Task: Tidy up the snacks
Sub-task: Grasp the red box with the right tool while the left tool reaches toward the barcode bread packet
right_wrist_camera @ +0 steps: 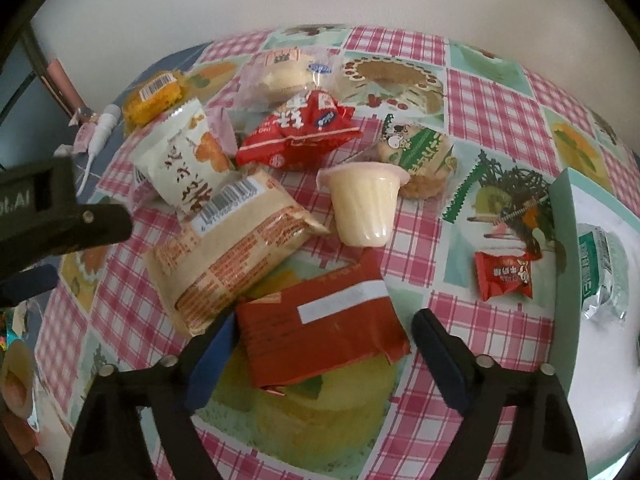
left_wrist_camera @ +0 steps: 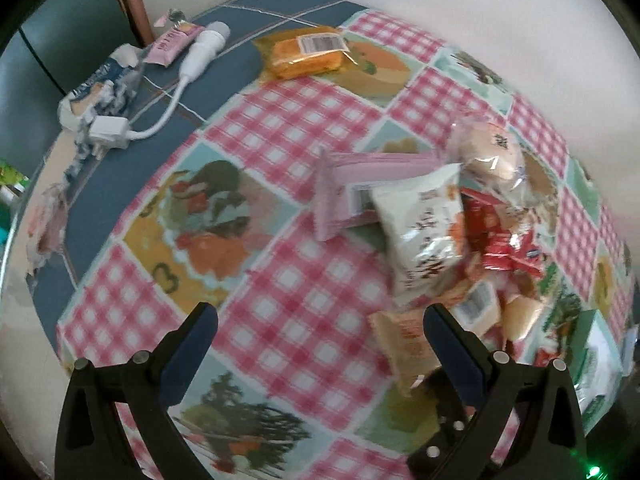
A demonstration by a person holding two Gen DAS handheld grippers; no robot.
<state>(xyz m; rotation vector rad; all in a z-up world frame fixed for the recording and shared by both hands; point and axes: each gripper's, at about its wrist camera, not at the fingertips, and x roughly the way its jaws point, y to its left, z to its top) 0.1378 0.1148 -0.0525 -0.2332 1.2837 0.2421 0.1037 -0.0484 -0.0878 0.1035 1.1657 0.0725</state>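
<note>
The right gripper [right_wrist_camera: 322, 336] points steeply down at the flat rust-red foil snack packet with a white label strip [right_wrist_camera: 320, 320], which lies on the pink-checked patchwork tablecloth [right_wrist_camera: 500, 112] directly between its two blue-padded fingers [right_wrist_camera: 436, 356]. Its jaws stand fairly wide around the packet; the left pad looks to be at or just beside the packet's left edge, while the right pad stands clear of the right edge, so nothing is gripped yet. The packet's long axis runs roughly across the jaw gap, tilted slightly, so a close would probably take it end to end and might buckle it. This hand is judged the nearer one for it. The pale mint-green tray with a white floor [right_wrist_camera: 564, 216], already holding a silver-and-green wrapped snack [right_wrist_camera: 602, 272], sits to the right, a likely destination. The left gripper [left_wrist_camera: 320, 336] hangs above the cloth with jaws wide and empty, left of the heap. The left-wrist view is motion-blurred, so the snack labels there are unreadable. The packet's near edge is partly masked by the left finger, and the tray is cut off at the frame's rim.
</note>
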